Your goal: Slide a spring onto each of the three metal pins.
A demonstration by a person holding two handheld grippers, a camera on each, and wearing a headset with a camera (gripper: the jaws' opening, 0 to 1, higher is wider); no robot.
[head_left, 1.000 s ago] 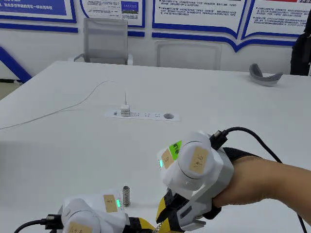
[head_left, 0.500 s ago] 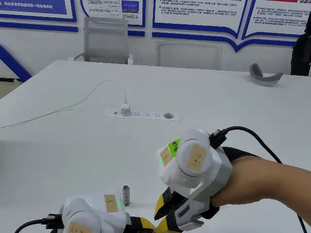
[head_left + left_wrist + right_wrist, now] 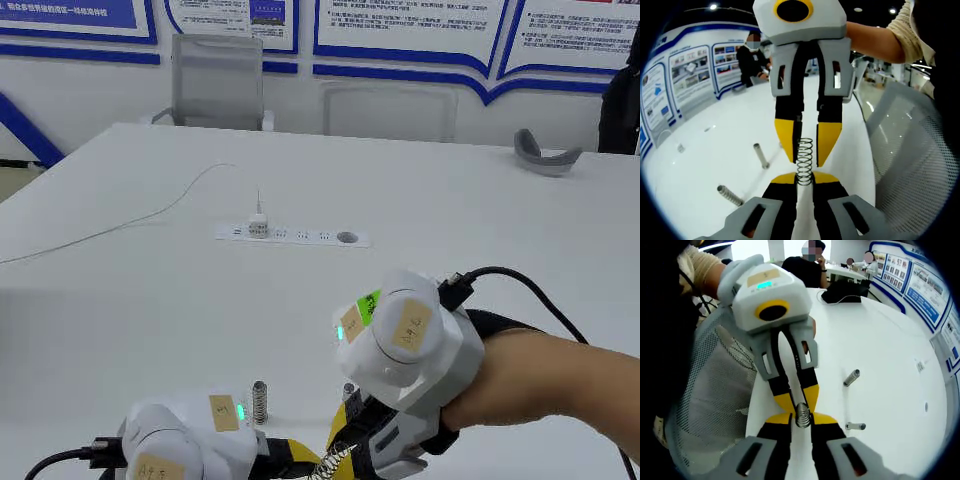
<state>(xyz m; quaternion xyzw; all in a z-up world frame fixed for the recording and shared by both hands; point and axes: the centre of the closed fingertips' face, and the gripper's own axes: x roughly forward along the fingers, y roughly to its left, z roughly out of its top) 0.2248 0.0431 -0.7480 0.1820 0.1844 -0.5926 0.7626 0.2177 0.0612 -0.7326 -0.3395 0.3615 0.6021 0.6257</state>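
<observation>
Together, silvery coiled spring, left gripper jaws and right gripper jaws both clamped on it.

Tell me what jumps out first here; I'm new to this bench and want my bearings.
The left hand-held gripper and the right hand-held gripper meet nose to nose low over the white table, both pinching one spring between them. Close by on the table stand a bare pin and a loaded pin already wearing a spring.
</observation>
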